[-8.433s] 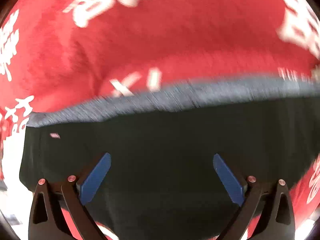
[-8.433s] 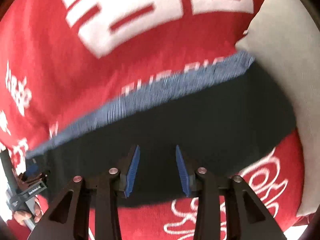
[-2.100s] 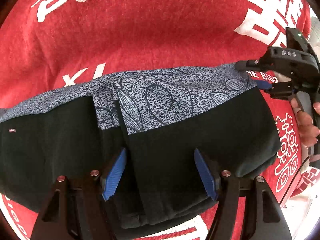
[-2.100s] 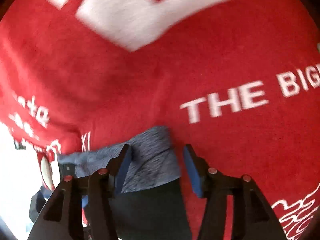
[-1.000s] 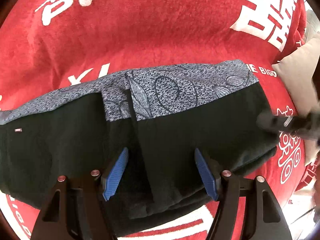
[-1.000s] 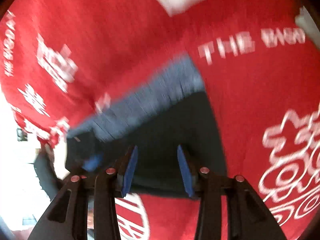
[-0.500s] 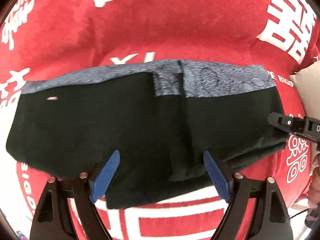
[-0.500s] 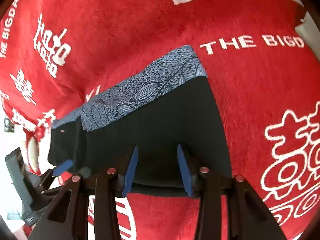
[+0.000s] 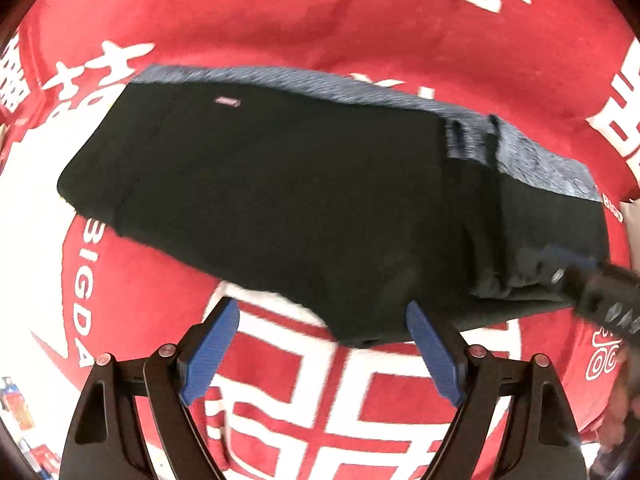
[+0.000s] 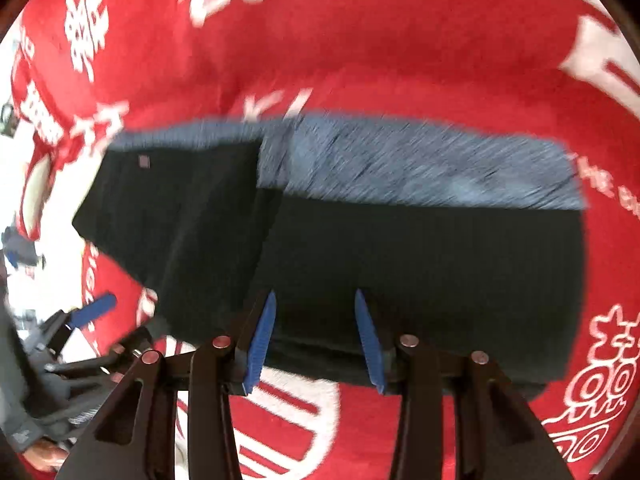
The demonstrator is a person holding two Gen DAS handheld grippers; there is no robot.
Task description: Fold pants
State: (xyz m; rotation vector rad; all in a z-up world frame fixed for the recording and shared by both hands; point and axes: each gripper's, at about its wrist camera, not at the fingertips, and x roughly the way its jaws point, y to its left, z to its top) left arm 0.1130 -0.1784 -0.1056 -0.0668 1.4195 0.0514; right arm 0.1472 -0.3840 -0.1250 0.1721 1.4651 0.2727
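The black pants [image 9: 304,184] with a grey-blue patterned band [image 9: 536,156] lie folded flat on the red blanket [image 9: 280,28]. My left gripper [image 9: 322,320] is open and wide, hanging just off the near edge of the pants with nothing between its blue pads [image 9: 212,340]. My right gripper [image 10: 314,312] hovers over the near edge of the pants [image 10: 420,260]. Its jaws are opening, the cloth lies below them, and the pads do not press on it. Each gripper shows in the other's view: the right gripper [image 9: 580,280] at the pants' right end, the left gripper [image 10: 92,308] at lower left.
The red blanket [image 10: 400,40] with large white characters covers the whole surface. A pale cushion edge [image 9: 634,216] shows at the far right. A person's hand [image 10: 40,456] holds the left gripper at the bottom left.
My left gripper has widened and drawn back off the pants to their near edge. The right gripper has slid from the pants' right end towards the middle of the near edge.
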